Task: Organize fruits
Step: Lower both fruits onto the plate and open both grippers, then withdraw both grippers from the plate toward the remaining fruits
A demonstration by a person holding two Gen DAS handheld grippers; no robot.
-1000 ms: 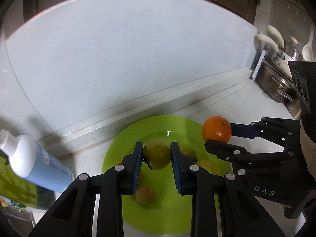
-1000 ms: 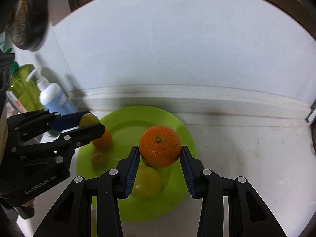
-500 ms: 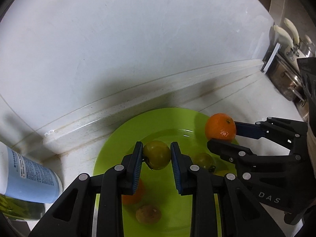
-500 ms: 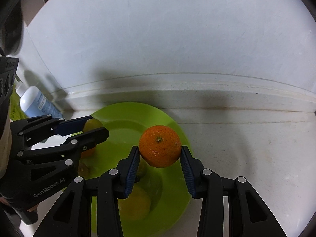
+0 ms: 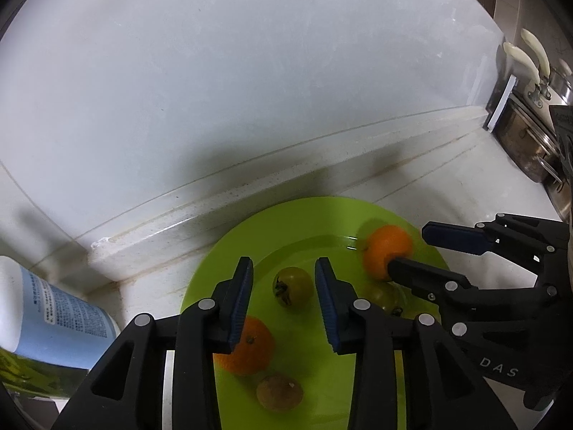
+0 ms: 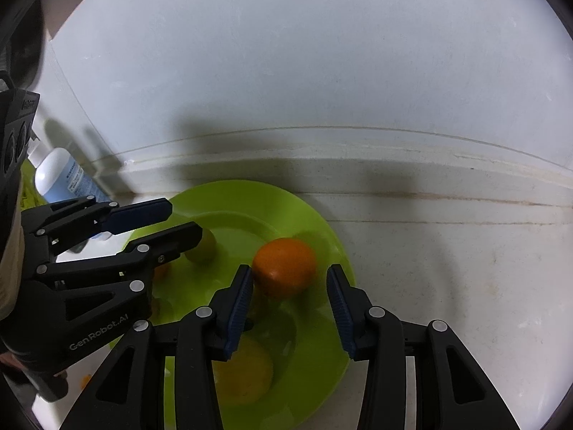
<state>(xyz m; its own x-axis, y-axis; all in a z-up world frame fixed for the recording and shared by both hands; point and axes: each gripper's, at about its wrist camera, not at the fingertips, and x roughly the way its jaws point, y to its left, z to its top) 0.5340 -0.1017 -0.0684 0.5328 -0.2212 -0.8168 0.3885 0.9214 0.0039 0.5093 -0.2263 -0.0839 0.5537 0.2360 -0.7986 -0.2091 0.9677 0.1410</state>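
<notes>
A lime-green plate sits on the white counter by the wall. My left gripper is open above the plate, and a small green fruit lies free between its fingers. My right gripper is open, and a blurred orange mandarin sits loose on the plate between its fingers. Also on the plate are another orange fruit, a brownish fruit, a green fruit and a yellow fruit.
A blue-and-white bottle stands left of the plate. Steel pots and cream-handled utensils are at the far right. The white wall rises right behind the plate.
Both grippers have opened over the plate. The green fruit has dropped from my left gripper and the mandarin from my right; both now lie on the plate.
</notes>
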